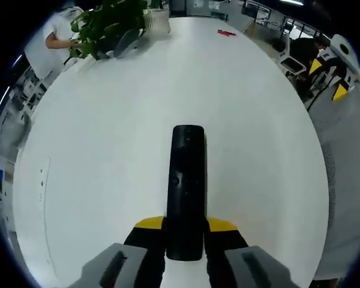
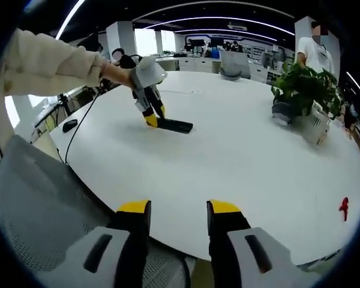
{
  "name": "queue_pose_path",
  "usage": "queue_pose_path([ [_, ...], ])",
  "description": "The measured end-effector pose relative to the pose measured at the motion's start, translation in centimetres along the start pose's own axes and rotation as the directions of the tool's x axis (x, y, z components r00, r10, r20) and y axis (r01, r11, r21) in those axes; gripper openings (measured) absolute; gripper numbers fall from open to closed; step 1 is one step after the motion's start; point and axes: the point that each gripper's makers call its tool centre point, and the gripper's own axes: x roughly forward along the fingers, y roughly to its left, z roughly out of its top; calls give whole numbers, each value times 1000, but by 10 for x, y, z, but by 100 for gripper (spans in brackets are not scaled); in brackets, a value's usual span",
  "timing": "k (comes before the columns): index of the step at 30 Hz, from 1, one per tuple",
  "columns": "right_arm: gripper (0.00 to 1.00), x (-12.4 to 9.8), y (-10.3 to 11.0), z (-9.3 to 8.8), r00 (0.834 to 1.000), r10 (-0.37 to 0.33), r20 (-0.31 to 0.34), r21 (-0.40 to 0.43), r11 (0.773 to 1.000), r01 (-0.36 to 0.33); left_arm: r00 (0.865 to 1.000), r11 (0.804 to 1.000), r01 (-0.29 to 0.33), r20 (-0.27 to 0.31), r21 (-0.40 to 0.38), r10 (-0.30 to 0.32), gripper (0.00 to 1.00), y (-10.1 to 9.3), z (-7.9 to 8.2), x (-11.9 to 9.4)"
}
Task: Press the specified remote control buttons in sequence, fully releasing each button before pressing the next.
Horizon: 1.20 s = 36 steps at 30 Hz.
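The left claw [image 1: 185,240] pinches the near end of a black remote control [image 1: 186,186], its yellow-tipped jaws pressed against the remote's two sides. The remote lies flat on the white desk [image 1: 108,150] and points away from the claw toward the middle of the desk. Small buttons show faintly on its top face, too dim to tell apart.

In the right gripper view, the same remote [image 2: 174,125] lies on the far left part of the desk [image 2: 246,168], near that edge, with the left claw [image 2: 151,119] clamped on one end and a hand [image 2: 115,73] in a pale sleeve holding the tool. The right claw [image 2: 179,225] hangs spread, with nothing between its jaws, over the near edge of the desk, well apart from the remote.

A potted plant [image 2: 303,90] in a white basket stands near the desk's right edge in the right gripper view, and a small red thing [image 2: 344,207] lies close to the near right edge. A grey mesh chair back [image 2: 42,204] sits just off the near left edge. A black cable [image 2: 84,123] trails across the left edge.
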Motion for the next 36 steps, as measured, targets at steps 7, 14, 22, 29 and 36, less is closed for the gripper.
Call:
queue_pose_path([
  [7, 38, 0, 0, 0, 1000, 2, 0, 4, 1000, -2, 1000, 1000, 12, -3, -3, -12, 24, -9, -3, -1],
  [14, 38, 0, 0, 0, 1000, 1, 0, 12, 1000, -1, 1000, 1000, 23, -7, 11, -22, 24, -24, -7, -2],
  [22, 38, 0, 1, 0, 1000, 8, -3, 9, 1000, -8, 1000, 1000, 27, 6, 13, -27, 24, -41, -11, -3],
  [29, 37, 0, 3, 0, 1000, 15, -4, 8, 1000, -15, 1000, 1000, 22, 10, 17, -22, 24, -50, -14, -4],
  [36, 36, 1, 6, 0, 1000, 28, -8, -5, 1000, -28, 1000, 1000, 23, 16, 9, -24, 24, -67, -20, -6],
])
